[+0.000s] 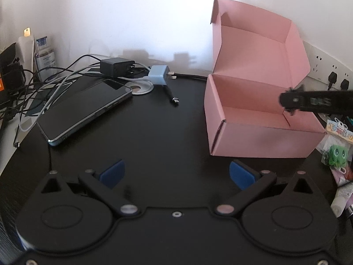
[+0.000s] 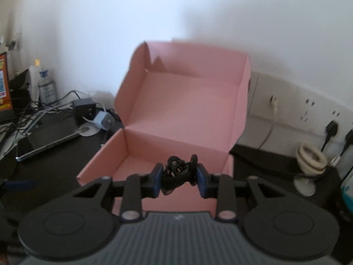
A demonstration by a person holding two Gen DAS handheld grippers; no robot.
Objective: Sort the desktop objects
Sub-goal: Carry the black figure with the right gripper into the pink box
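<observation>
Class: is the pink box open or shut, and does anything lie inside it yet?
Open: the pink box has its lid raised. The visible floor is bare.

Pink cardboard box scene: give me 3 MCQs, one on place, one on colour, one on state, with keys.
1. Where does the dark smartphone lie?
A. inside the box
B. on the black desk, left of the box
C. on the wall sockets

2. What colour is the small plug adapter beside the black charger?
A. light blue
B. red
C. yellow

3. How is the pink cardboard box?
A. taped shut
B. flattened
C. lid up, open

Key: B, the left wrist view shows it flat on the desk; A, pale blue housing; C, the lid stands upright and the inside shows.
</observation>
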